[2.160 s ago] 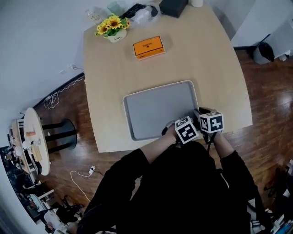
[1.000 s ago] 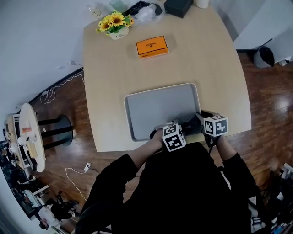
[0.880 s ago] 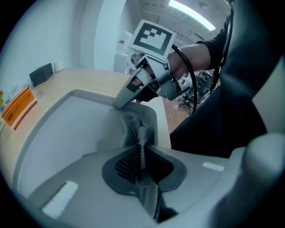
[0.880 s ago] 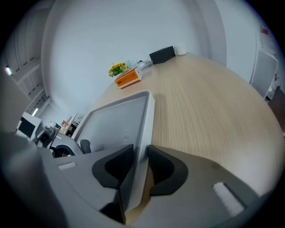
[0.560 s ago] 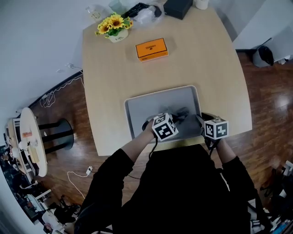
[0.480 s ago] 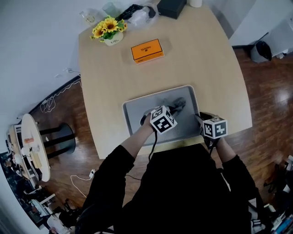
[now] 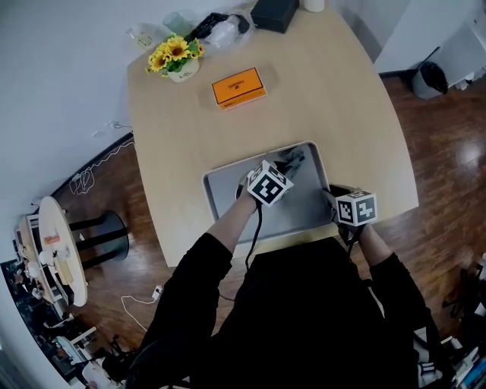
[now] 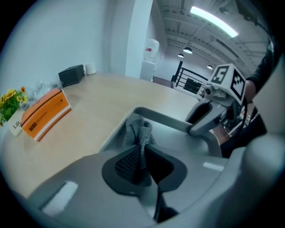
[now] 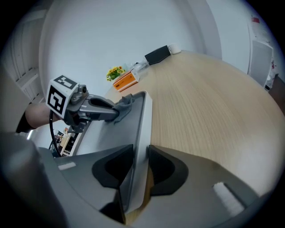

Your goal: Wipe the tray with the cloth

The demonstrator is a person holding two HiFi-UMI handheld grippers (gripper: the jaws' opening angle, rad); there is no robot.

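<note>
A grey tray [image 7: 228,199] lies near the table's front edge. My left gripper [image 7: 283,170] is over its far right part, shut on a grey cloth [image 7: 293,160] that trails onto the tray floor near the far rim. In the left gripper view the cloth [image 8: 137,132] is pinched between the jaws of the left gripper [image 8: 141,153], with the tray rim [image 8: 165,118] just beyond. My right gripper [image 7: 332,200] is shut on the tray's right rim [image 9: 141,116] near the front corner; the rim runs between the jaws of the right gripper [image 9: 140,156].
An orange box [image 7: 238,86] lies farther back on the table. A pot of sunflowers [image 7: 175,58], a black box [image 7: 274,12] and some clear wrapping [image 7: 222,29] stand along the far edge. Bare tabletop [image 7: 349,114] stretches to the tray's right.
My left gripper has carried the cloth from the tray's near edge across its floor to the far right part. The right gripper has kept its hold on the right rim.
</note>
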